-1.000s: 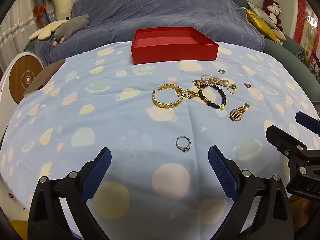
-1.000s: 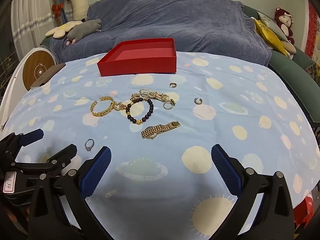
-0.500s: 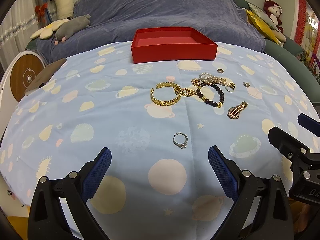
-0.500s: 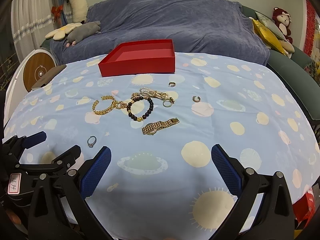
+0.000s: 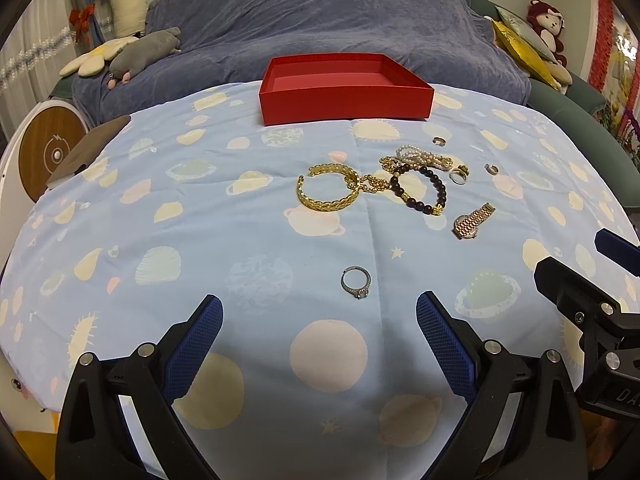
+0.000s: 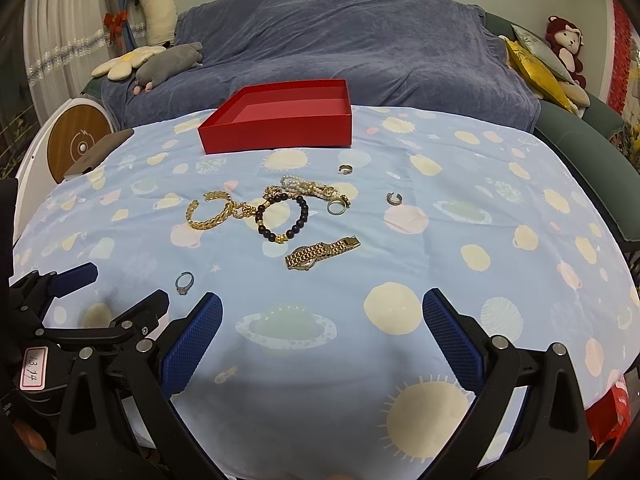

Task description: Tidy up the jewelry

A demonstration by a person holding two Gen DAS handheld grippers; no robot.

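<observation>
An empty red box [image 5: 344, 88] [image 6: 280, 120] stands at the far side of the blue patterned tablecloth. In front of it lie a gold bangle [image 5: 326, 192] [image 6: 210, 212], a dark bead bracelet [image 5: 420, 192] [image 6: 284, 216], a pearl bracelet [image 5: 424, 157] [image 6: 310, 187], a gold watch [image 5: 472, 222] [image 6: 320, 254] and small rings [image 5: 493, 169] [image 6: 394, 199]. A silver stone ring [image 5: 356, 282] [image 6: 184, 282] lies nearest, just ahead of my open left gripper [image 5: 318, 340]. My right gripper [image 6: 322, 336] is open over bare cloth, short of the watch.
A sofa under a blue-grey throw [image 5: 340, 24] runs behind the table, with plush toys [image 5: 136, 48] at left and cushions [image 5: 520, 48] at right. A brown flat pad [image 5: 86, 152] lies at the table's left edge. The cloth's near edge falls away below both grippers.
Both grippers have drawn back and risen slightly, so the jewelry sits a little farther up in each view. Nothing on the table has moved.
</observation>
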